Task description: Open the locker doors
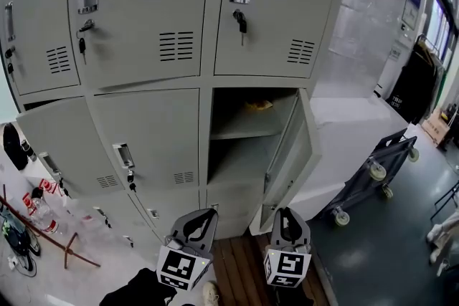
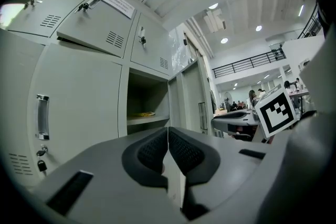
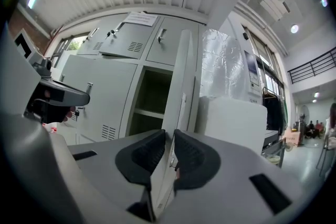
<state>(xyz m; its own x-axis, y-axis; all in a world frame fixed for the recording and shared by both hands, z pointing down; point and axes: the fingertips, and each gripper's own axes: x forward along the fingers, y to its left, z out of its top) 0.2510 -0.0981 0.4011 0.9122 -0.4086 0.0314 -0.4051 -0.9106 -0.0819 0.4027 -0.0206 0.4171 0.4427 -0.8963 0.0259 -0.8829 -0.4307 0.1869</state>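
A bank of grey lockers fills the head view. The right-hand door of the middle row stands swung out to the right, baring a compartment with a shelf and a yellow thing on it. My right gripper is low at that door's free edge. In the right gripper view the door panel runs edge-on between the pads of the right gripper, which close on it. My left gripper hangs beside it, in front of the lower lockers. The left gripper is shut on nothing.
Keys hang in the locks of the upper doors. The upper middle door looks slightly ajar. A wheeled cart stands on the dark floor to the right. Bottles and a red-legged stand lie at the lower left.
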